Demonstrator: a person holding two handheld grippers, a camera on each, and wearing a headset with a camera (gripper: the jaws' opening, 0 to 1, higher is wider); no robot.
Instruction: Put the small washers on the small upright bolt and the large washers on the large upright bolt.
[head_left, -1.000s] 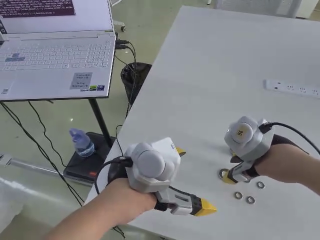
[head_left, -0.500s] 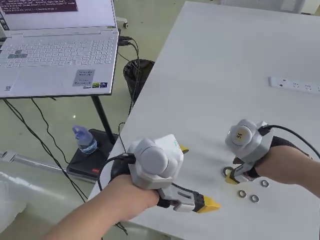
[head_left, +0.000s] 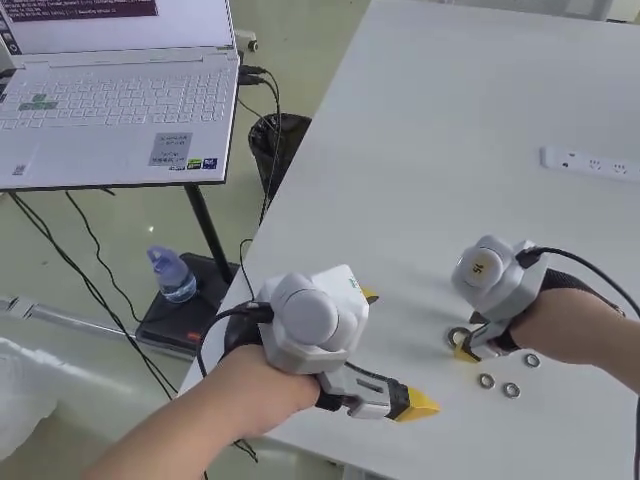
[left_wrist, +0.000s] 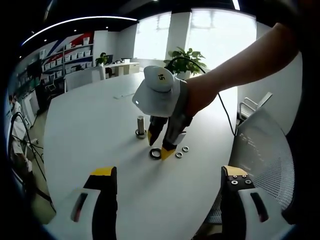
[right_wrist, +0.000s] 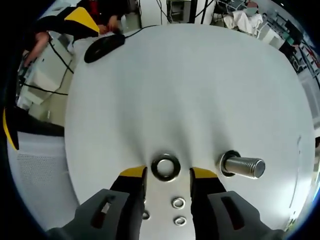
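A large steel washer (right_wrist: 166, 167) lies flat on the white table (head_left: 440, 150), between the yellow tips of my right gripper (right_wrist: 168, 173). That gripper is open and its fingers straddle the washer without pinching it. In the head view the same large washer (head_left: 458, 337) peeks out under the right gripper (head_left: 462, 346). An upright threaded bolt (right_wrist: 243, 166) stands just right of it; the left gripper view shows this bolt (left_wrist: 141, 126) beyond the washer (left_wrist: 155, 153). Three small washers (head_left: 511, 390) lie nearby. My left gripper (head_left: 394, 350) is open and holds nothing near the table's front edge.
A white power strip (head_left: 590, 162) lies at the far right of the table. Off the table's left edge are a laptop (head_left: 110, 90) on a stand, a black bin (head_left: 275, 140) and a water bottle (head_left: 172, 275) on the floor. A potted plant (left_wrist: 187, 56) stands far back.
The head camera has shifted slightly. My right gripper stays astride the large washer, edging a little toward it. The left gripper has hardly moved.
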